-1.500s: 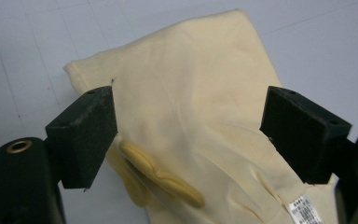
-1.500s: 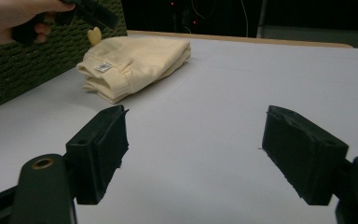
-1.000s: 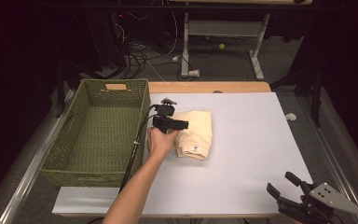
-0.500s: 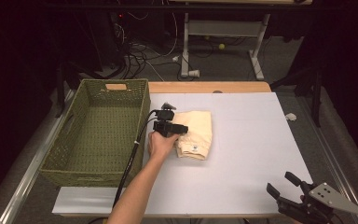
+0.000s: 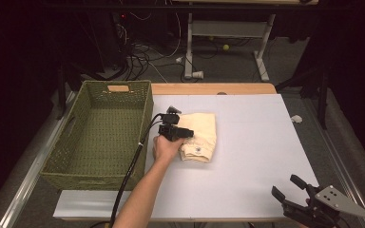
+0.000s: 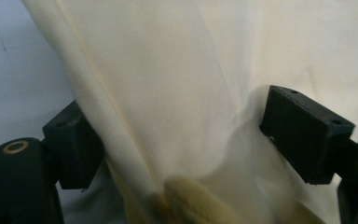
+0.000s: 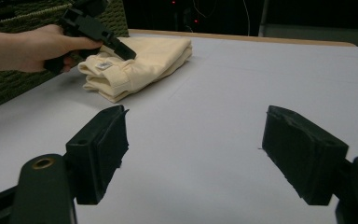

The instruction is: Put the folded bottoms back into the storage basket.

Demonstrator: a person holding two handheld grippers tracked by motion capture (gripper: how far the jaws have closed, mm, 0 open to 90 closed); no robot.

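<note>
On the white table (image 5: pixel 256 142), just right of the woven green basket (image 5: pixel 100 137), lies a folded cream cloth (image 5: pixel 204 135). It looks soft, light and floppy, best pinched through its thick folded edge. The left gripper (image 6: pixel 177 140) stands wide open, straddling the fabric unclamped. The right gripper (image 7: pixel 193 144) hangs open and empty, well apart.

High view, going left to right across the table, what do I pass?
Green wicker basket → left gripper on the folded cream cloth → bare white tabletop → right gripper at the near right corner.
</note>
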